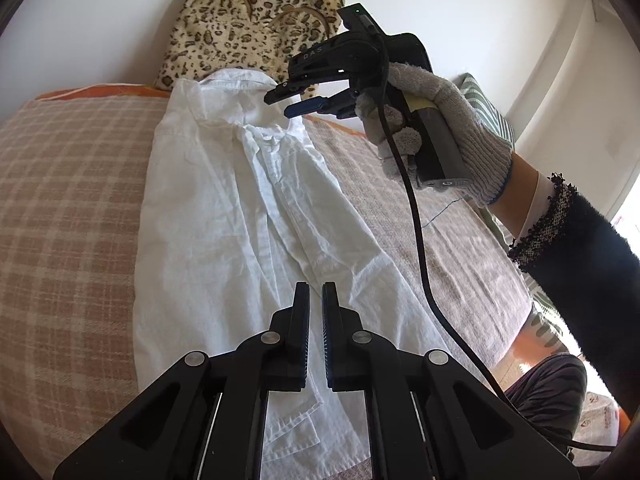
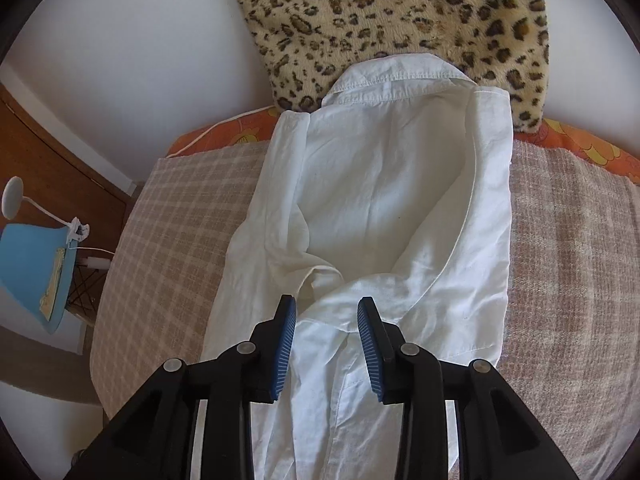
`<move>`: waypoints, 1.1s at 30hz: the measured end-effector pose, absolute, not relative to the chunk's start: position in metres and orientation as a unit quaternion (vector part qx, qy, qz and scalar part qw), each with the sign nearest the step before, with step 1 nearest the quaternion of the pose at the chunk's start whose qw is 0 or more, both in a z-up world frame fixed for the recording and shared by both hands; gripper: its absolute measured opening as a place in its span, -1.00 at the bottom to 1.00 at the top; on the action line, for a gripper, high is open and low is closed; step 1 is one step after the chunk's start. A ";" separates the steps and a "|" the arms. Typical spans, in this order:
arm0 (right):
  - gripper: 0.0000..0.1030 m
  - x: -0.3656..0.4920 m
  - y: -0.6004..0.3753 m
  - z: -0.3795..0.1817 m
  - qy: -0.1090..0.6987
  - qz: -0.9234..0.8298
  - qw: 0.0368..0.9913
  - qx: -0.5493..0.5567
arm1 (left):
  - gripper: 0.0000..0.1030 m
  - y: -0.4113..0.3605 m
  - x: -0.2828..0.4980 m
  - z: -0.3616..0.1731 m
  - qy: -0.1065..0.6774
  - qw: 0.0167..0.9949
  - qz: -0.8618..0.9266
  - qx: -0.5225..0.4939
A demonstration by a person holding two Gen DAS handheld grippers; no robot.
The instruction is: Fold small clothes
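White shirt lies partly folded on checked bedcover

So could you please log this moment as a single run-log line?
task: fold shirt | shirt: flat on blanket, sides folded in | left gripper: shut, empty | right gripper: open above shirt, empty

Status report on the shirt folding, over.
Left gripper shut, empty. Right gripper open above white shirt, holding nothing. Shirt sides folded in on the checked blanket. Nothing in the way.
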State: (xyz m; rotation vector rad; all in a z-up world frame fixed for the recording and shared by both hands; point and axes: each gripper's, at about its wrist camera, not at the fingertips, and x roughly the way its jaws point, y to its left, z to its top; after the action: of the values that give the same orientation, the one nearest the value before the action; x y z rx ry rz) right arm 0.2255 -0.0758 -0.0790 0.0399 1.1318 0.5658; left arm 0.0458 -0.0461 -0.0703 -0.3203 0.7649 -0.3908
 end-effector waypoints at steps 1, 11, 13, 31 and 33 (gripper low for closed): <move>-0.37 0.217 -0.091 -0.069 0.509 0.263 0.819 0.027 | -0.91 -0.050 0.046 -0.070 0.370 0.895 -0.195 -0.153; -0.34 0.169 -0.173 -0.088 0.485 0.244 0.840 0.016 | -0.68 -0.130 0.045 -0.078 0.380 0.877 -0.286 -0.072; -0.29 0.179 -0.181 -0.092 0.483 0.236 0.843 0.033 | -0.68 -0.140 0.048 -0.078 0.375 0.879 -0.289 -0.054; -0.41 0.248 -0.138 -0.119 0.459 0.127 0.870 -0.124 | -0.66 -0.142 0.040 -0.119 0.439 0.838 -0.324 -0.003; -0.40 0.230 -0.147 -0.102 0.448 0.157 0.874 -0.103 | -0.66 -0.139 0.038 -0.117 0.438 0.839 -0.322 -0.004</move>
State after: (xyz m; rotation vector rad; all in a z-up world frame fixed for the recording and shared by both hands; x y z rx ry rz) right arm 0.2298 -0.1467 -0.1018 -0.2146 0.9353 0.3277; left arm 0.0383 -0.1395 -0.1170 -0.0087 0.9270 -0.6807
